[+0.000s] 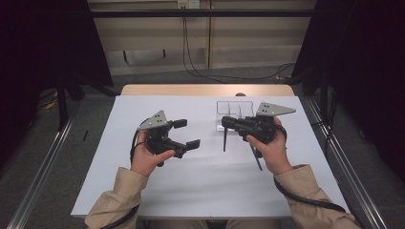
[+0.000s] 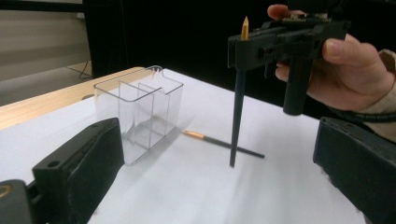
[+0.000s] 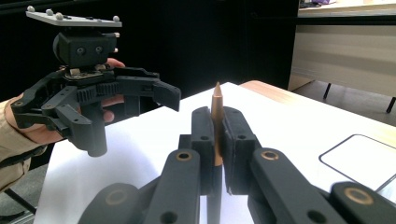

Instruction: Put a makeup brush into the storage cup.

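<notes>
While upright, pencil (image 2: 239, 107) beside organizer (image 2: 140, 116)

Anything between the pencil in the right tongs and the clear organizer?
Nothing visible. The right tongs hold the pencil upright; only bare white table separates it from the clear organizer. A second pencil lies flat there.

My left gripper (image 1: 185, 133) hangs above the table with its jaws spread wide, my left hand (image 1: 148, 155) wrapped round its grip from below. My right gripper (image 1: 224, 123) points left toward it, jaws pressed together on a pencil (image 2: 238, 105) held upright. My right hand (image 1: 270, 145) grips it, and both sleeves (image 1: 117, 200) come in from the near edge.
</notes>
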A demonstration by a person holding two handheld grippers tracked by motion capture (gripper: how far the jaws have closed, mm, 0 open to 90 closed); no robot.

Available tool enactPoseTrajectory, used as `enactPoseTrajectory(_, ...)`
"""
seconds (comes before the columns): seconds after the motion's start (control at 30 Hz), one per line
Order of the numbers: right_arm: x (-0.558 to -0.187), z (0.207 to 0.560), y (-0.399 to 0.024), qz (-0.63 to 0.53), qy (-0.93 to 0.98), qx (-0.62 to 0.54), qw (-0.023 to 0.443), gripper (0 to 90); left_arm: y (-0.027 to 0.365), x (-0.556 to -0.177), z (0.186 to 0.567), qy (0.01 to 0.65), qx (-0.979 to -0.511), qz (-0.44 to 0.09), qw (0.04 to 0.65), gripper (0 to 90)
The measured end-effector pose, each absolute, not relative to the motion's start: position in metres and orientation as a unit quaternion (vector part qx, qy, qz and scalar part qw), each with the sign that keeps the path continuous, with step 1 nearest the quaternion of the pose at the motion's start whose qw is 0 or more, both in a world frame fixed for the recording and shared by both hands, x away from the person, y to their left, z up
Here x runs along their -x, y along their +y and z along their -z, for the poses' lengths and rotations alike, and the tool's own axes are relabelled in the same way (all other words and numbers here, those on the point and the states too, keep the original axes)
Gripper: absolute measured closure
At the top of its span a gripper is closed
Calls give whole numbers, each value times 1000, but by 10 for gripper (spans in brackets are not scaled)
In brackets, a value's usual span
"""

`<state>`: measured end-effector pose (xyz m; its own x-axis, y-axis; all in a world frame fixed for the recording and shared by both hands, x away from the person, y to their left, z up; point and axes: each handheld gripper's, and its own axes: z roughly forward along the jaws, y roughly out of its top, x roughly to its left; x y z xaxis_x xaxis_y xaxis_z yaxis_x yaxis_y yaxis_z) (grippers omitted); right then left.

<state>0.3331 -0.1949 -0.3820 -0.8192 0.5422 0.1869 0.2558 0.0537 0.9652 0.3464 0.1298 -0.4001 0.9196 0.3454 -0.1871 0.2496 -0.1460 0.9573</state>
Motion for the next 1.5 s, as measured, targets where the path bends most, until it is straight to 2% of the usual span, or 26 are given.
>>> enactPoseTrajectory(1.5, -342, 382, -215, -622, 712, -300, 129, 850, 217, -322, 415, 212, -764, -90, 602, 0)
